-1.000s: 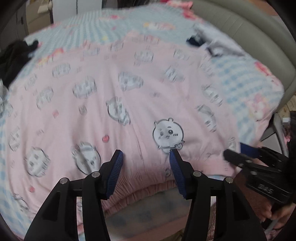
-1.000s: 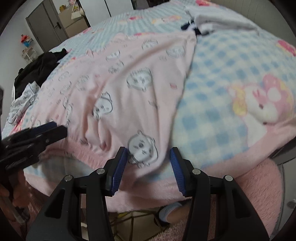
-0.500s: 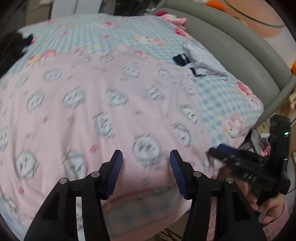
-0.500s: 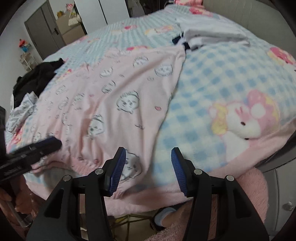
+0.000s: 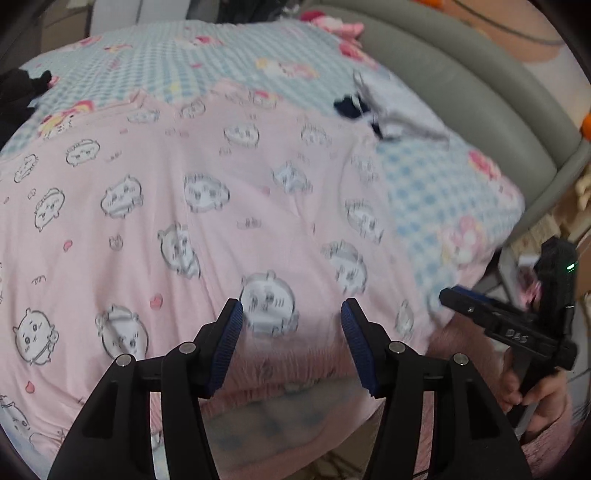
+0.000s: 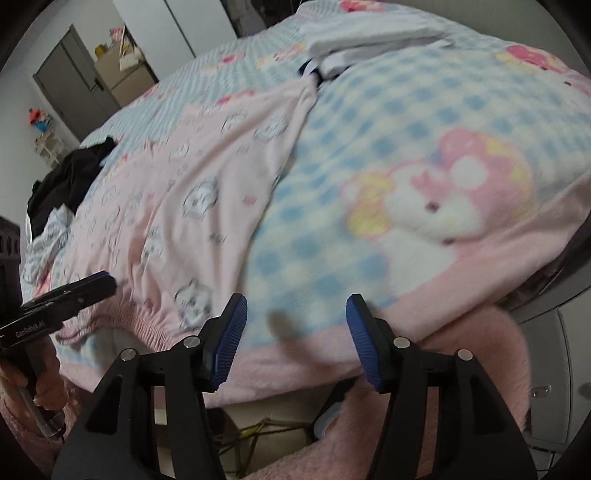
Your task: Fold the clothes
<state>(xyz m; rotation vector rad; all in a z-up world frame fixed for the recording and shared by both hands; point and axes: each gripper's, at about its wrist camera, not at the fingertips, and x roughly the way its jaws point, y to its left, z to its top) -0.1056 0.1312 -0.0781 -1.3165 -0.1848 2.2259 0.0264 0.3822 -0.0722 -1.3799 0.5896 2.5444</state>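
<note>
Both views are shifting vs 1 s back: the left gripper point(image 5: 291, 314) is sitting further over the garment than before, and the right gripper point(image 6: 295, 314) is now hovering off the garment's right edge, over bare blanket, where earlier it was framing the hem corner.

Largest to smallest:

Bed point(image 5: 480, 122) w/ grey padded side is carrying everything; the checked blanket point(image 6: 388, 155) is covering it and giving a soft, wide surface for spreading.

Pink printed garment point(image 5: 184, 206) is lying spread flat across the blanket, near hem along the bed's front edge, close to both hands, prob. so edges are easy to reach. No fold is showing in it. It also shows in the right view point(image 6: 192, 192), its right side edge running diagonally away.

Pale folded clothes point(image 6: 362, 33) are sitting at the far right of the bed, apart from the pink piece, likely a done pile. Dark clothes point(image 6: 70, 181) are heaped at the far left, beside a light patterned piece.

Left gripper: fingers point(image 5: 231, 343) are standing apart, nothing between them, poised above the near hem. Right gripper: fingers point(image 6: 360, 332) are also apart, holding nothing. It is seen from the left view too point(image 5: 498, 321), a hand point(image 5: 532, 391) gripping its handle.

Judging: scene is fitting either smoothing before a fold or lining up for a hem grab; can't tell which.
</note>
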